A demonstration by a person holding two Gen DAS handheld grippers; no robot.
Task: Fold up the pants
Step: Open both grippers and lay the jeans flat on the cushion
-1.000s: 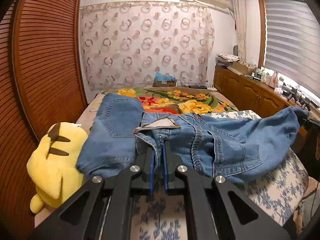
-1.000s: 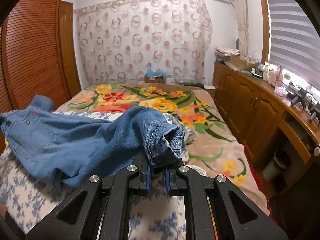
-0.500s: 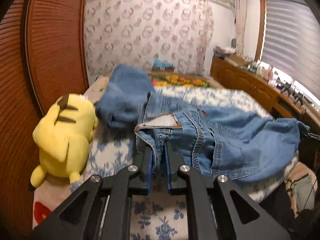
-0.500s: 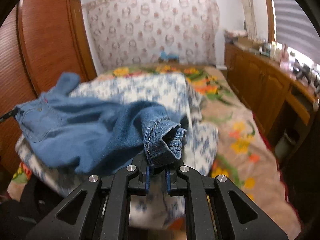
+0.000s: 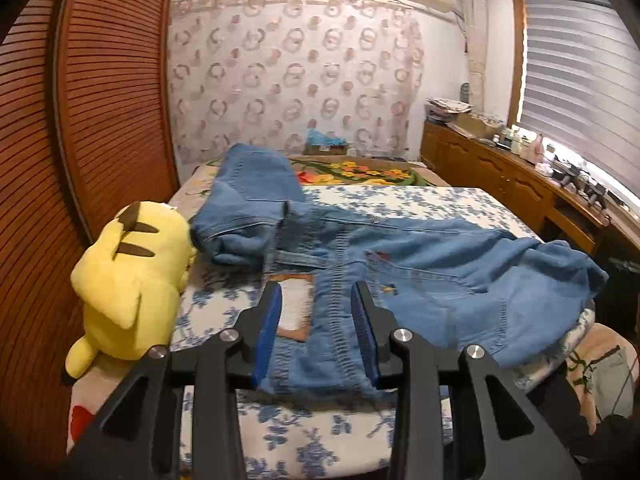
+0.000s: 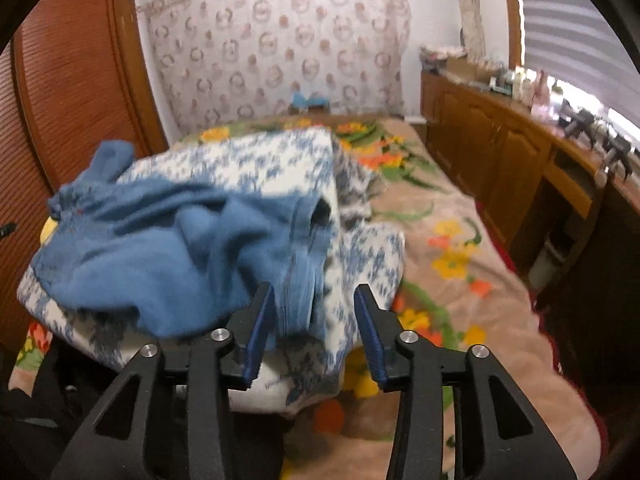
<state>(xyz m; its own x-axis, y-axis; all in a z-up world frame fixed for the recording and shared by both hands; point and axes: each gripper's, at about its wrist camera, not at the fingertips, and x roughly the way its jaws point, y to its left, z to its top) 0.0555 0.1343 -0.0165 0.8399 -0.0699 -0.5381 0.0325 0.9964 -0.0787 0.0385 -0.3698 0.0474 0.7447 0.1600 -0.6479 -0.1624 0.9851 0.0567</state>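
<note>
Left wrist view: the left gripper (image 5: 316,312) has just been opening; its jaws stand spread, with the waistband of the blue jeans (image 5: 420,280) lying between them, pads clear of the cloth. The jeans lie across the blue-flowered quilt (image 5: 400,200), one leg bunched toward 11 o'clock, the other trailing toward 3 o'clock. A yellow plush toy (image 5: 132,280) rests at 9 o'clock, just beside the jeans.

Right wrist view: the right gripper (image 6: 316,312) has likewise just been opening; jaws spread, the blurred leg hem between them, ungripped. The jeans (image 6: 160,256) extend toward 10 o'clock over the quilt (image 6: 248,160).
</note>
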